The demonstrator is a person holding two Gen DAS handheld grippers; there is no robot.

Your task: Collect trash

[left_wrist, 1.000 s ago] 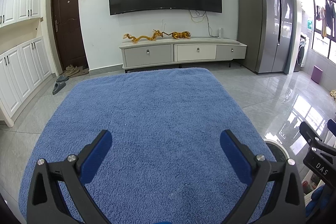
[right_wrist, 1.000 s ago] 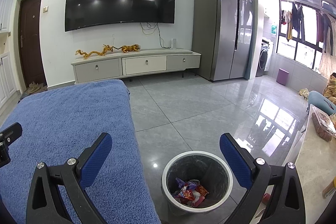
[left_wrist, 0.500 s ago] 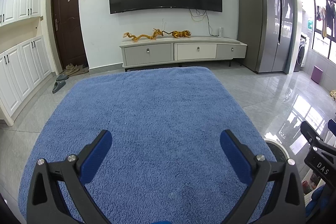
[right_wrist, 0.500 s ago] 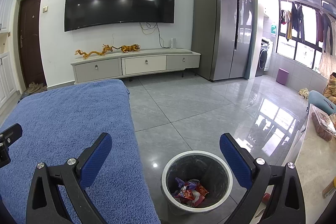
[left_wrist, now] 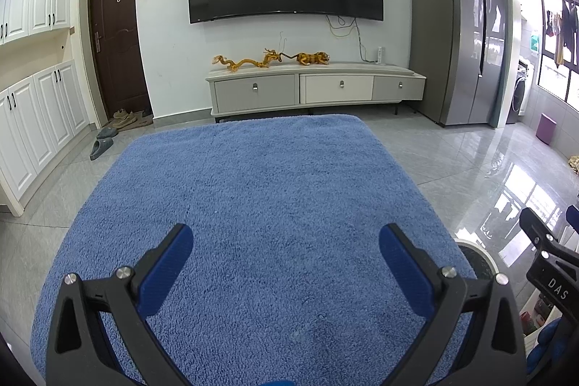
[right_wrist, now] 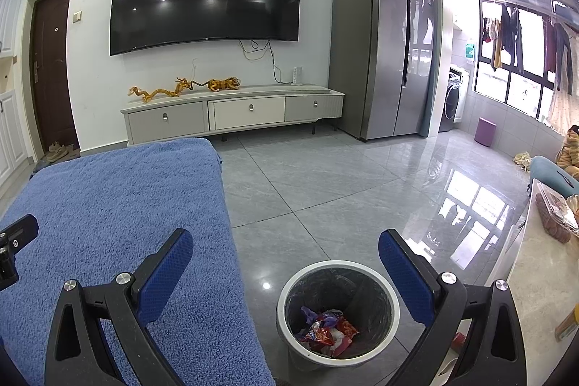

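Both tools empty. Left tool (left_wrist: pixel 286 263) hangs over the blue towel-covered surface (left_wrist: pixel 253 190), blue pads spread wide, nothing between them. Towel pile reads bare from near edge to far edge at 12 o'clock; no wrapper, scrap or crumb large enough to make out in the left wrist view.

Off the surface's right edge, at about 4 o'clock from the left tool, a sliver of the bin's rim shows, with the right tool's black frame just beyond it.

Right tool (right_wrist: pixel 286 263) likewise gaping, holding nothing. It hovers above the gap between the surface edge and the trash bin (right_wrist: pixel 338 268), which stands on the grey tile floor (right_wrist: pixel 325 176) just beside the towel's right side, at roughly 5 o'clock in that view. Inside the bin: crumpled wrappers (right_wrist: pixel 327 331), red, purple and white, lying at the bottom. Bin well short of full.

Further right, at 3 o'clock, a pale counter (right_wrist: pixel 542 277) carries a clear packet of something brown; cannot tell whether that counts as trash.

Judgement: collection looks finished or nearly so. Trash sits in the bin, the towel shows nothing left to pick. Remaining work, if any, would be a check of areas outside these views, below the tools and nearer the person.
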